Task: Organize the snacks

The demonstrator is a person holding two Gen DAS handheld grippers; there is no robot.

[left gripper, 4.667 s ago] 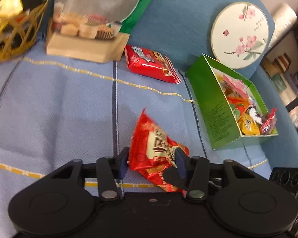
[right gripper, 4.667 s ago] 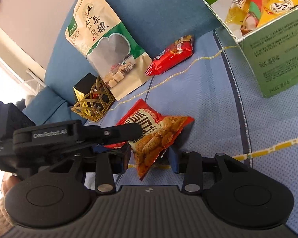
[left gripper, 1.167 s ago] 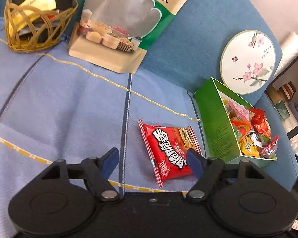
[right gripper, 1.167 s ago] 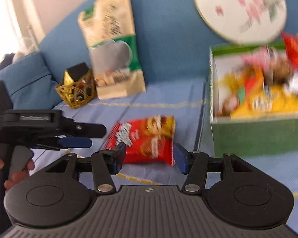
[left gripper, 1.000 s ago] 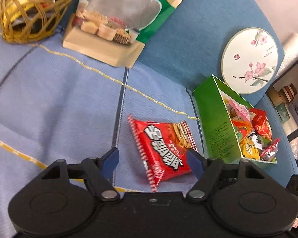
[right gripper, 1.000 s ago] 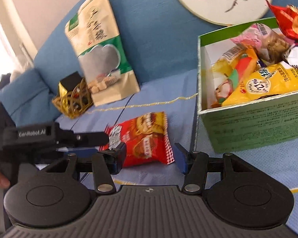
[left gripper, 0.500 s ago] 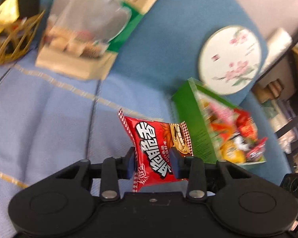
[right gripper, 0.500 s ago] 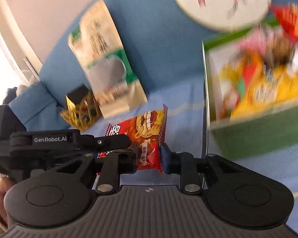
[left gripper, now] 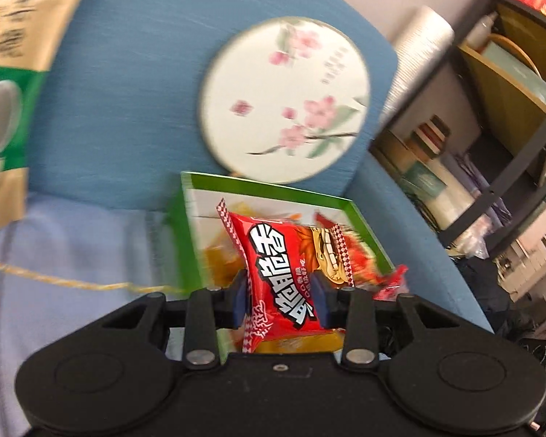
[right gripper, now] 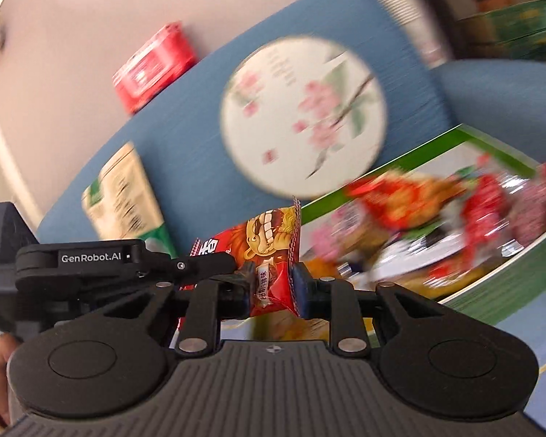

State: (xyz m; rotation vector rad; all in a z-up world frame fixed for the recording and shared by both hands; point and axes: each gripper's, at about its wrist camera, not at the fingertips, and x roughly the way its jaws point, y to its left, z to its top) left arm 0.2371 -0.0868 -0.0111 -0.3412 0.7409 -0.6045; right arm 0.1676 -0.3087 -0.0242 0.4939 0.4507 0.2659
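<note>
Both grippers are shut on one red snack packet (left gripper: 287, 273), which hangs in the air over the near end of the green box (left gripper: 185, 196). My left gripper (left gripper: 278, 304) pinches its lower part. My right gripper (right gripper: 273, 286) pinches another edge of the same packet (right gripper: 269, 251), with the left gripper's black body (right gripper: 127, 266) just to its left. The green box (right gripper: 491, 291) holds several red, yellow and pink snack packs. Both views are blurred by motion.
A round white fan with pink blossoms (left gripper: 284, 102) leans on the blue sofa back behind the box. A large beige and green snack bag (left gripper: 3, 83) stands at left. A red tin (right gripper: 153, 65) sits on the sofa top. Shelves (left gripper: 509, 109) stand at right.
Both grippers closed on the red packet lying on the sofa seat, lifted it, and carried it right and up to above the green box.
</note>
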